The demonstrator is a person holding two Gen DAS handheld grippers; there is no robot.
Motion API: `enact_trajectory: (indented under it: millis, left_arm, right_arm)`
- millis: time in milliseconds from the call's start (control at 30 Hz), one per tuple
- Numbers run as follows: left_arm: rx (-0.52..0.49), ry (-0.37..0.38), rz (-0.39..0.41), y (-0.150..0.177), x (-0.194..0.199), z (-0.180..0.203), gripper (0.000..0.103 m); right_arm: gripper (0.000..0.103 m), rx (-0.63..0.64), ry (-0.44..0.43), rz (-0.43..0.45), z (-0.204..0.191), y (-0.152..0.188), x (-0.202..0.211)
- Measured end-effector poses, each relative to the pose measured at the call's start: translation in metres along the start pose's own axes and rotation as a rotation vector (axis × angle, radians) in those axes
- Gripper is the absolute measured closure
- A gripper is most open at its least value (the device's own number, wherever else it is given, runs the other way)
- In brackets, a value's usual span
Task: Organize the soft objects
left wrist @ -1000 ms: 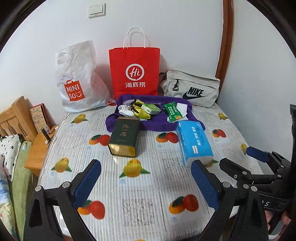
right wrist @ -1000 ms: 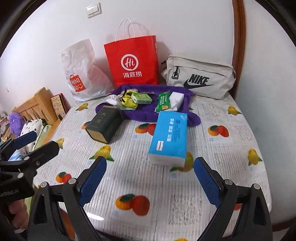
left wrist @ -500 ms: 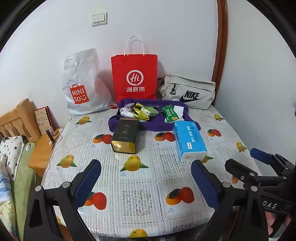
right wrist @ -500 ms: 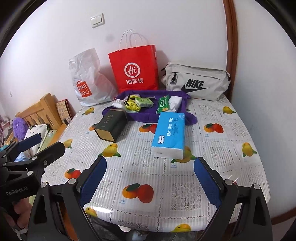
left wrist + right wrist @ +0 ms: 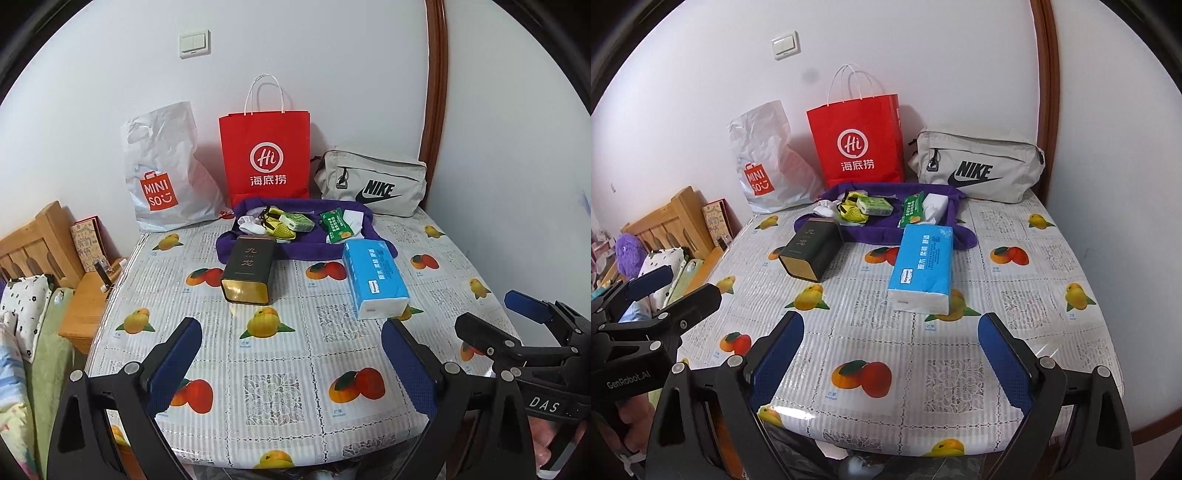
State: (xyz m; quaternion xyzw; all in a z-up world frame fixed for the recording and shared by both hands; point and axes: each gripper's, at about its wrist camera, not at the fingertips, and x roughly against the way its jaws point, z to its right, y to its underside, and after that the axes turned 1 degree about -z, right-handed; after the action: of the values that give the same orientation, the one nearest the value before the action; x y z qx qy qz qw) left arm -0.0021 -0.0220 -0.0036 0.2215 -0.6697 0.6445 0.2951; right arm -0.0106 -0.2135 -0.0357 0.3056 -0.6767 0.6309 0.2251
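Now both grippers, left (image 5: 291, 363) and right (image 5: 890, 356), gape empty, low in frame. The tissue pack (image 5: 921, 267) lies mid-frame; grabbing too hard could squash it.

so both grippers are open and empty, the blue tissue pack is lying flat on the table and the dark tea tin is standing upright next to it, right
Not quite: the dark tea tin is lying on its side, gold end toward the camera, as the left wrist view shows. The rest holds: the blue tissue pack lies flat on the table, and the left gripper and right gripper are open and empty.
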Motion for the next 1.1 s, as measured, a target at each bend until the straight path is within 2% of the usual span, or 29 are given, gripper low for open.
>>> enact_trajectory:
  millis: [1100]
  left_arm:
    - [0.009, -0.025, -0.014, 0.0, 0.0, -0.009, 0.004]
  right_arm:
    - [0.008, 0.003, 0.013, -0.01, -0.001, 0.0, -0.002]
